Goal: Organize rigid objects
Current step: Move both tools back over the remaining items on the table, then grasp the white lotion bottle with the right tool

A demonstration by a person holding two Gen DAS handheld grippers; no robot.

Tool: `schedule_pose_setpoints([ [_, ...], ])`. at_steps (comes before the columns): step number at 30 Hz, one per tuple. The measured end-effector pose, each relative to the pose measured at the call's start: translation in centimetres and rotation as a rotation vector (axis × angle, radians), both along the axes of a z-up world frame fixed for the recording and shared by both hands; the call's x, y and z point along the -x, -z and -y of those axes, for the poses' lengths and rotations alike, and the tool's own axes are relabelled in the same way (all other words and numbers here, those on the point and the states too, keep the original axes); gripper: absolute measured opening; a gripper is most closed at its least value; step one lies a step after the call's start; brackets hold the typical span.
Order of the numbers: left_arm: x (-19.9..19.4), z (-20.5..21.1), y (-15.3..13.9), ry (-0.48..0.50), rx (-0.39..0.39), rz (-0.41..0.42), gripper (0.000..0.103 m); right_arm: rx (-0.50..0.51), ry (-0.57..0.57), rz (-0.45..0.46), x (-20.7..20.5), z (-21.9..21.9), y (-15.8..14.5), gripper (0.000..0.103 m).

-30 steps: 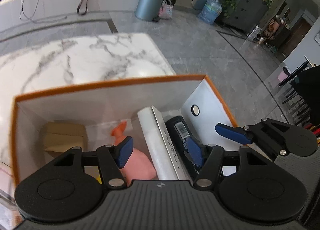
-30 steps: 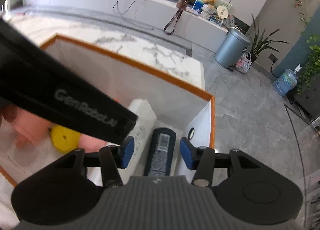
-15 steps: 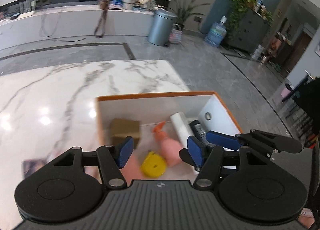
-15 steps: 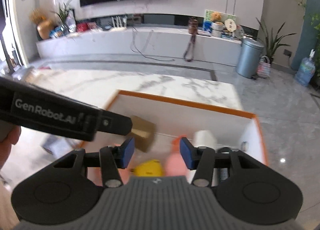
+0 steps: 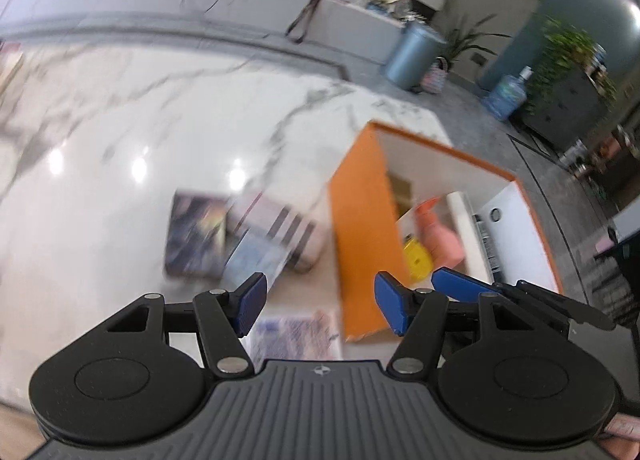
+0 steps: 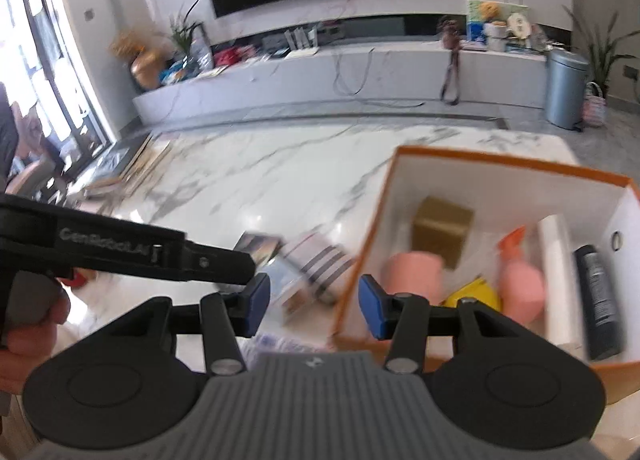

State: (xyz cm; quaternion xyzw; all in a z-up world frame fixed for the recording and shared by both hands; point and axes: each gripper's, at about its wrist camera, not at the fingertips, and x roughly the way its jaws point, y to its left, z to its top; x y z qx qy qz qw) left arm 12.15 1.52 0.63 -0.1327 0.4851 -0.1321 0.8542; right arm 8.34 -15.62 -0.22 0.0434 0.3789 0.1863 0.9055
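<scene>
Reaching next for the loose books (image 5: 236, 236) lying on the marble table (image 5: 120, 132) just beside the orange box (image 6: 492, 244) looks like the step in hand; approaching low and square to one edge would help. The left gripper (image 5: 316, 306) is about half open and empty. The right gripper (image 6: 314, 308) is empty too, its jaws having just narrowed slightly. "GenRobot.AI" is printed on the left gripper's arm in the right view; other labels are too blurred to read.

Both wrist views angle down, sharing orange box (image 5: 360, 228) (image 6: 520, 172), marble table (image 5: 120, 132) (image 6: 260, 172).
</scene>
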Motion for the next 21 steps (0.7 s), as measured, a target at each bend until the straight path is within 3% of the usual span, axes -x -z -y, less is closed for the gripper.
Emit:
schedule_pose_setpoints([
  [2, 0.4, -1.1, 1.4, -0.031, 0.016, -0.035, 0.072, 0.023, -0.029, -0.008, 0.3, -1.1, 0.6, 0.043],
  [9, 0.8, -3.1, 5.3, -0.086, 0.009, -0.137, 0.067, 0.165, -0.214, -0.045, 0.1, -4.6, 2.6, 0.043],
  [21, 0.8, -4.3, 8.3, -0.076, -0.01, -0.175, 0.058, 0.41, -0.473, -0.1, -0.9, -8.8, 6.0, 0.043],
])
